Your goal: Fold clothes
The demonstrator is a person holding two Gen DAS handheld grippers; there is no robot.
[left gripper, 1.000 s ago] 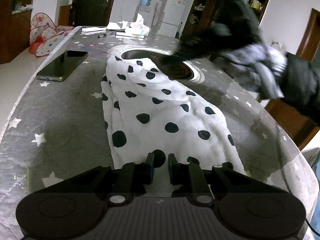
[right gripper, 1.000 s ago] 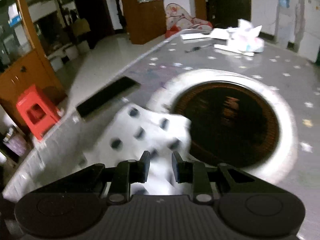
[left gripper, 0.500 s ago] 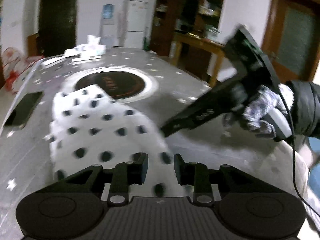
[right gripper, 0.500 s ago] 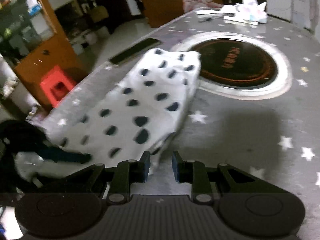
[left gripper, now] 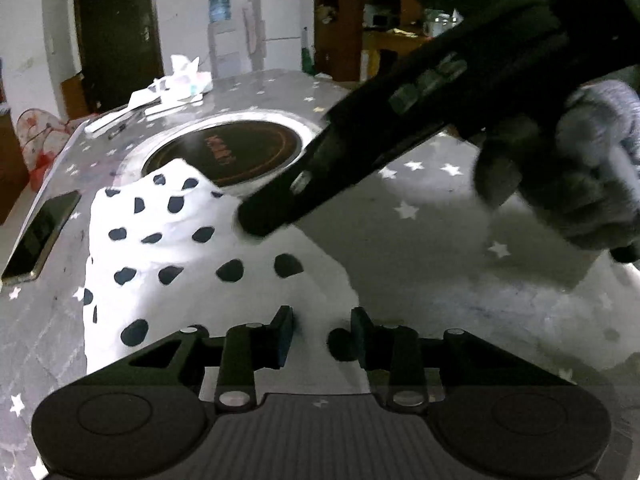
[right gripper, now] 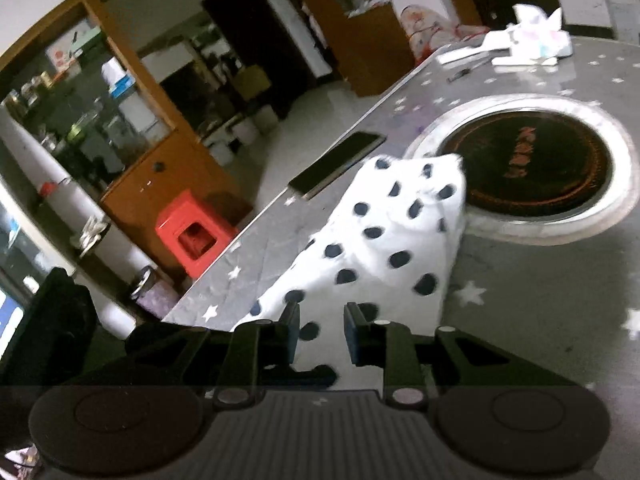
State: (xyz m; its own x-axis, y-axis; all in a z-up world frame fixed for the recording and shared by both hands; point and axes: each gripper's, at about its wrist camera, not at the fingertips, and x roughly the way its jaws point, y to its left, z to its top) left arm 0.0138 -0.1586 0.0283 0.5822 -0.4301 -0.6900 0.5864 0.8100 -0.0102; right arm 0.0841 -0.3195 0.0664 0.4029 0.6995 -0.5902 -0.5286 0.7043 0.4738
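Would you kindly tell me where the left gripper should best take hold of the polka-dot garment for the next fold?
Probably the near hem of the polka-dot garment, approached low from the near side. The left gripper stands open right over that edge, which lies flat on the table, so one finger should slide beneath.

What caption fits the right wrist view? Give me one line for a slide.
Open right gripper over the polka-dot garment on the star-patterned table, beside the round cooktop and phone.
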